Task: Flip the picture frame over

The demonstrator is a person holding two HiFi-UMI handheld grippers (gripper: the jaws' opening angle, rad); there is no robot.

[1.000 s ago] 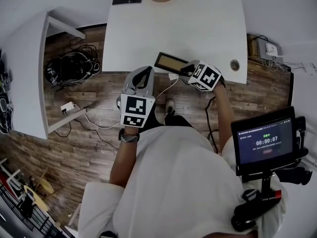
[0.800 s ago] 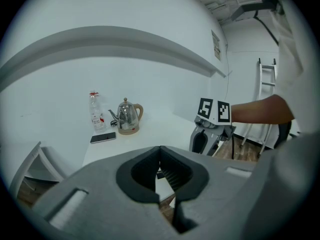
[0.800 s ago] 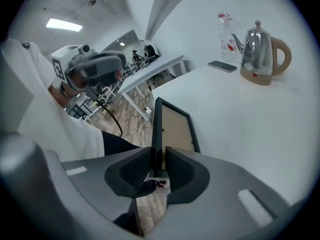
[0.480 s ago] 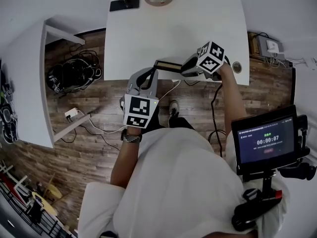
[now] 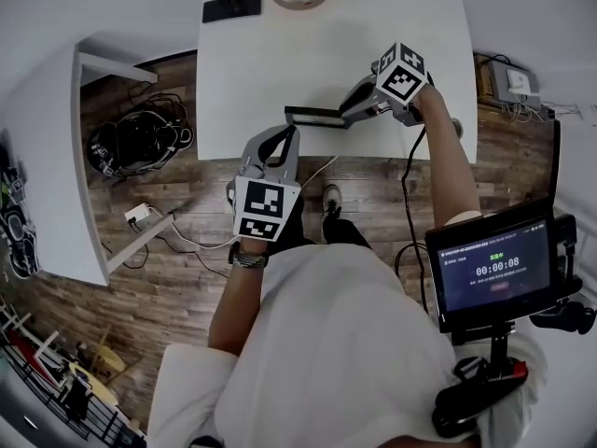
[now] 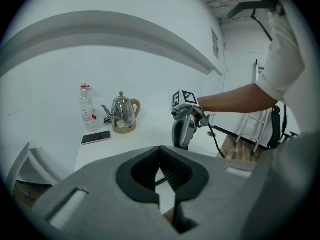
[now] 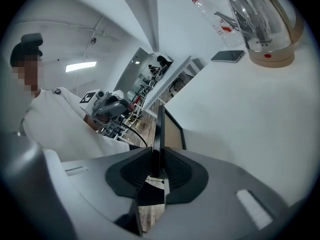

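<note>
Furthest left, the left claw (image 5: 273, 138) hung clenched on nothing near the front edge of the table (image 5: 326, 54). Its own view showed the pads (image 6: 161, 151) met, with only bare tabletop beyond. It was well apart from the task's thing, so it could not have steadied anything that went astray. Just right of it, the picture frame (image 5: 315, 117) stood turned up on edge over the front part of the table, roughly halfway through the flip. Whether its lower edge touched the surface could not be told. At its right end the right claw (image 5: 347, 113) was grasping it; the jaws had just been closing, and in that claw's view the thin frame (image 7: 159, 129) sat edge-on between the pads (image 7: 156, 166). The likeliest trouble appeared to be the narrow hold: pinched at one end only, the long frame might have swung or slid in the pads under its own weight. It might then have dropped back on the same face it started from. Being so near the front edge, it might also have tipped towards the person and gone off onto the wooden floor (image 5: 168, 241). Letting go while it stood upright would probably have let it slap down hard, which any glazed front would take badly.
</note>
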